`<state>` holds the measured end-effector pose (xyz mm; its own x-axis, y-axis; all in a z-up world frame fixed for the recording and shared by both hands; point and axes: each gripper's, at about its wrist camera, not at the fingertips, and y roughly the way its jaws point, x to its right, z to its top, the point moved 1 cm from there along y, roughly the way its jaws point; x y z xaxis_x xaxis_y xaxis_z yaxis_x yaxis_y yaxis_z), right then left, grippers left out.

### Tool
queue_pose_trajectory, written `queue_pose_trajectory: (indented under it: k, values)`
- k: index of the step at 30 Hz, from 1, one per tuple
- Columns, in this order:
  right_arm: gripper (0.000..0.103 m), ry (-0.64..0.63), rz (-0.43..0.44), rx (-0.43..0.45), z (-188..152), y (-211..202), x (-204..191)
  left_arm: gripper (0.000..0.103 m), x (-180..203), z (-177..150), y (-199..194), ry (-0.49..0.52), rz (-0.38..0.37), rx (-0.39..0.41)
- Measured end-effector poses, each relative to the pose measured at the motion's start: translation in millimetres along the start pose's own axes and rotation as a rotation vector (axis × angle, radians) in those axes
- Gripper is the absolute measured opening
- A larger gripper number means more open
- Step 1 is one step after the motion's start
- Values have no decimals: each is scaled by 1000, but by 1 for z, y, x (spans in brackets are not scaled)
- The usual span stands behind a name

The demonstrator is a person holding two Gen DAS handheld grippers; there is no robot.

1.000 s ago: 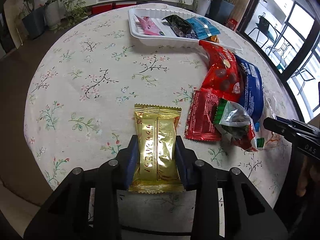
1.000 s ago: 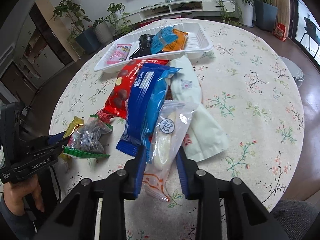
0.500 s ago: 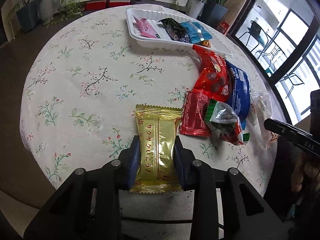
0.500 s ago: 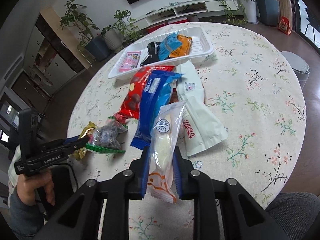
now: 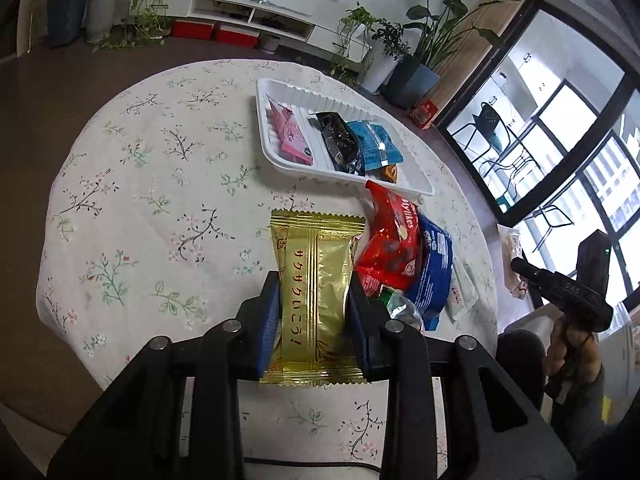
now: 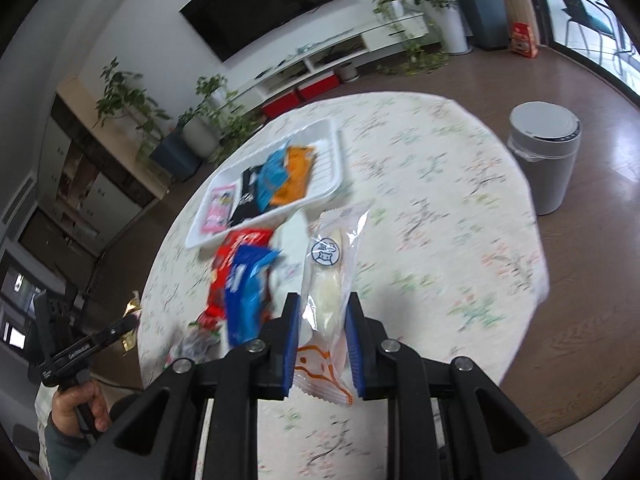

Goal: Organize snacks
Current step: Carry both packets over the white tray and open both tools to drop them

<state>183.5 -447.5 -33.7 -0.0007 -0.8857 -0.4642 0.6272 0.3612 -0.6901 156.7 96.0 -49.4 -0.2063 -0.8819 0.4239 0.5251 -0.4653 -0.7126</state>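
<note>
Grippers loaded, both lifting

Left gripper [image 5: 313, 312] pinches gold packet [image 5: 316, 280] mid-body; right gripper [image 6: 320, 332] clamps clear wrapped bun [image 6: 326, 292] — both raised over the table [image 5: 160, 200]. Packs look light, crinkly, slippery; centre hold suits them, gently for the soft bun. White tray [image 5: 400, 136] ahead has bare room at its far end; loose red bag [image 5: 388, 248] and blue bag [image 5: 432, 276] crowd its near rim.

Round table w/ floral cloth [image 5: 160, 208], white tray [image 5: 280, 160], red [image 5: 388, 248] & blue snack bags [image 5: 432, 276]

Gold packet [image 5: 314, 300]; white tray [image 5: 404, 186]; cream tablecloth [image 5: 160, 208] with floral sprigs.
</note>
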Motion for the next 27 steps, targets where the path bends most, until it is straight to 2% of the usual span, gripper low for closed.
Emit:
queue_pose_trajectory:
  k: [7, 14, 18, 21, 23, 27]
  values:
    - [24, -11, -16, 41, 36, 3, 9, 29, 15, 53, 9, 18, -47, 48]
    - [24, -104, 29, 76, 92, 18, -21, 29, 30, 123, 36, 53, -61, 69]
    - [24, -200, 65, 78, 131, 33, -52, 29, 37, 165, 52, 68, -70, 85]
    - [24, -258, 87, 29, 155, 60, -72, 29, 44, 188, 73, 94, -74, 77]
    - [24, -283, 90, -39, 167, 89, -81, 29, 44, 200, 92, 89, -72, 58]
    - [24, -318, 27, -135, 173, 143, -84, 29, 35, 213, 142, 72, -28, -4]
